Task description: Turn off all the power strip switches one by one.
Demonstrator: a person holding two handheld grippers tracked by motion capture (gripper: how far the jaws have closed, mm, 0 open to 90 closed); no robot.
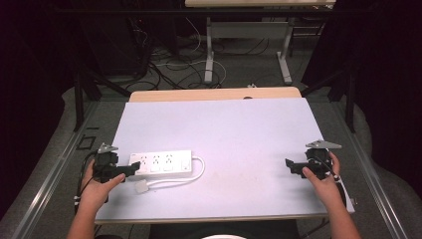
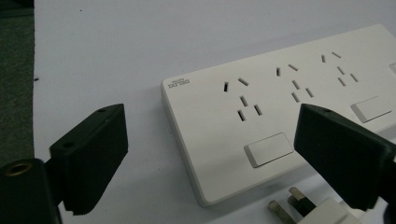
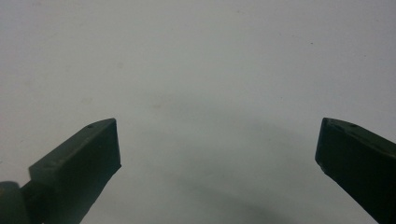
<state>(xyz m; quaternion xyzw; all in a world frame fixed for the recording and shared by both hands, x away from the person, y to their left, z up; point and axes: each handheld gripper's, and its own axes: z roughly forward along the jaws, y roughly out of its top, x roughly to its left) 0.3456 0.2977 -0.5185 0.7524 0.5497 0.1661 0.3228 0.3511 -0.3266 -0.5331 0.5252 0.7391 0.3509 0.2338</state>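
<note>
two grippers at the bench [image 1: 259, 119]. left gripper [image 1: 130, 169] sits at the near-left end of the white power strip [image 1: 161, 163], jaws apart and straddling that end corner (pads not pressing on it in the left gripper view). strip lies flat at the bench's left near side, three socket groups up; its cable [image 1: 199, 172] loops back to the plug [image 1: 142, 187], lying just in front. right gripper [image 1: 291, 166] rests well apart at the right, jaws wide over bare surface.

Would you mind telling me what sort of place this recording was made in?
Probably a lab or workshop: black curtains hang at both sides, loose cables lie on the floor, and a white-topped table holds just a power strip.
</note>
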